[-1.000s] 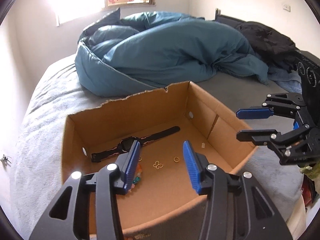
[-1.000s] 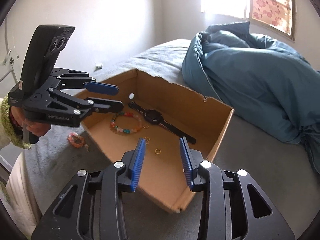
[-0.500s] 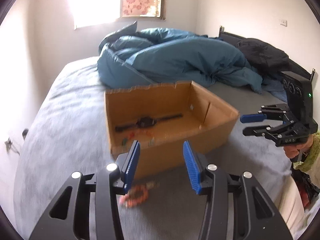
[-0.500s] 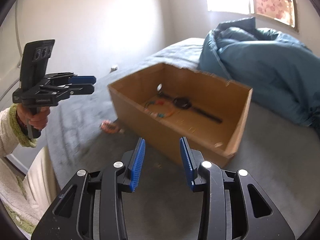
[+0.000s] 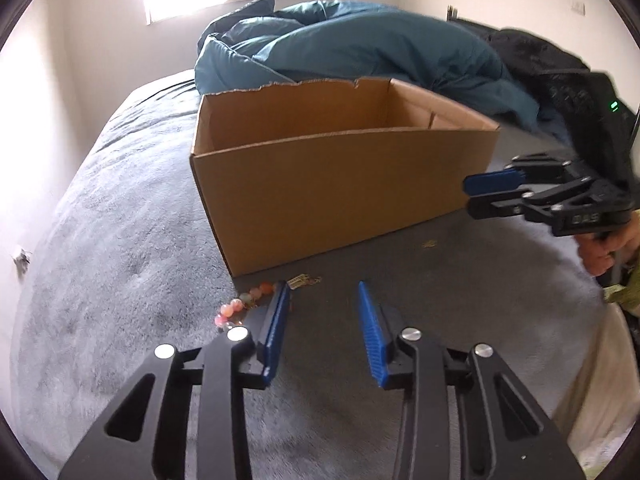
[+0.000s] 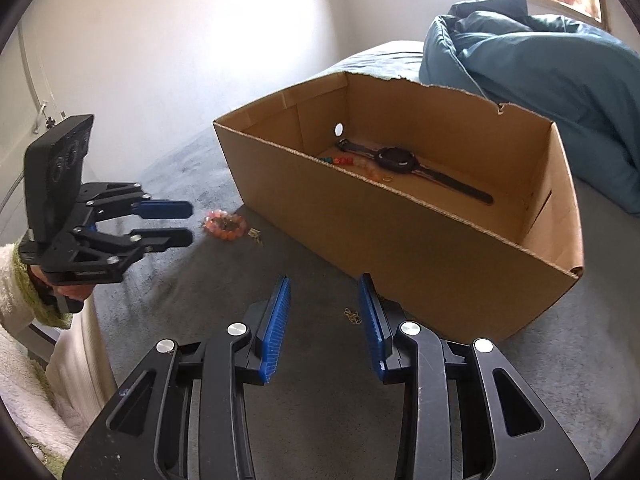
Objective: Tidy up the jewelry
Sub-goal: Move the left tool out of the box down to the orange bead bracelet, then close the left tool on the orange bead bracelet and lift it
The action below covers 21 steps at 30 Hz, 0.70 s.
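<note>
Two grippers hang over a grey bedspread (image 5: 120, 240) in front of an open cardboard box (image 5: 340, 192). The left gripper (image 5: 322, 296) has its blue pads apart and closing, with nothing but bare fabric between them. A pink beaded bracelet (image 5: 244, 306) lies on the bedspread just beside and partly behind the left-hand pad, outside the gap, close to the box's near corner. A small gold piece (image 5: 302, 281), perhaps a clasp or earring (it is too blurred to tell), lies just beyond the pad tips, between them and the box wall.

The right gripper (image 6: 324, 292) also holds its pads apart, gripping nothing. A small gold chain-like piece (image 6: 352, 315) rests on the bedspread inside the gap, close against the right-hand pad; whether it touches the pad cannot be made out. From this view the bracelet (image 6: 224, 224) sits well to the left, beyond the left gripper's (image 6: 188, 222) fingertips, with the gold piece (image 6: 254, 234) beside it.

Inside the box (image 6: 400, 220) lie a black wristwatch (image 6: 400, 160) stretched along the floor and a multicoloured bead bracelet (image 6: 352, 162) beside it. A rumpled teal duvet (image 5: 360, 52) is heaped behind the box.
</note>
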### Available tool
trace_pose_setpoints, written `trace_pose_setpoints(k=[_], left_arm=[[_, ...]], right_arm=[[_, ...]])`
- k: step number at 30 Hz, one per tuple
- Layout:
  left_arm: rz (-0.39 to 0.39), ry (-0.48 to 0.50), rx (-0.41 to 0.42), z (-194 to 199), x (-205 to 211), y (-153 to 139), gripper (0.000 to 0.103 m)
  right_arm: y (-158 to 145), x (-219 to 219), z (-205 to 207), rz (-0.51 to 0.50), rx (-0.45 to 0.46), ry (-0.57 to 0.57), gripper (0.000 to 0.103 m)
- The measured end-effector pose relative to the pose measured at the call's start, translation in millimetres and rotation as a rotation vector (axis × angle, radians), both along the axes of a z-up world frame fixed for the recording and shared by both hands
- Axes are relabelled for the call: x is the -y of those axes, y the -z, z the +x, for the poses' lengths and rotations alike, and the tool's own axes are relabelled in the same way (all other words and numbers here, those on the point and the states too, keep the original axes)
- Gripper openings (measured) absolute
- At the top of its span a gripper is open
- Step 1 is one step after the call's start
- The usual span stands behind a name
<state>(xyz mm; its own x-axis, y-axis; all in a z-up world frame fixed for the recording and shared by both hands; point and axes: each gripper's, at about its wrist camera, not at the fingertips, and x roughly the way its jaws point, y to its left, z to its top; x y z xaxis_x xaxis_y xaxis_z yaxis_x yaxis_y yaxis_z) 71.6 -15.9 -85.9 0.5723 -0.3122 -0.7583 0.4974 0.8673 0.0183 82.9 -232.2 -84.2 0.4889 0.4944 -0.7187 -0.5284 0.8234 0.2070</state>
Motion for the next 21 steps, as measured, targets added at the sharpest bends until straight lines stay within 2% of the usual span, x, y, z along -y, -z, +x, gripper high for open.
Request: trace_pose_setpoints(k=[5, 13, 17, 21], left_arm=[[0.114, 0.009, 0.000, 18, 8, 20, 0.022], [0.217, -0.016, -0.031, 32, 10, 45, 0.010], [0.198, -0.018, -0.015, 31, 7, 41, 0.000], [0.040, -0.086, -0.020, 37, -21, 12, 0.000]], right_arm=[[6, 6, 1, 0.013, -0.022, 0.020, 0.033], [8, 13, -1, 0.013, -0.022, 0.032, 0.033], [5, 17, -2, 0.020, -0.016, 0.039, 0.033], [0, 18, -5, 0.018, -0.007, 0.040, 0.033]])
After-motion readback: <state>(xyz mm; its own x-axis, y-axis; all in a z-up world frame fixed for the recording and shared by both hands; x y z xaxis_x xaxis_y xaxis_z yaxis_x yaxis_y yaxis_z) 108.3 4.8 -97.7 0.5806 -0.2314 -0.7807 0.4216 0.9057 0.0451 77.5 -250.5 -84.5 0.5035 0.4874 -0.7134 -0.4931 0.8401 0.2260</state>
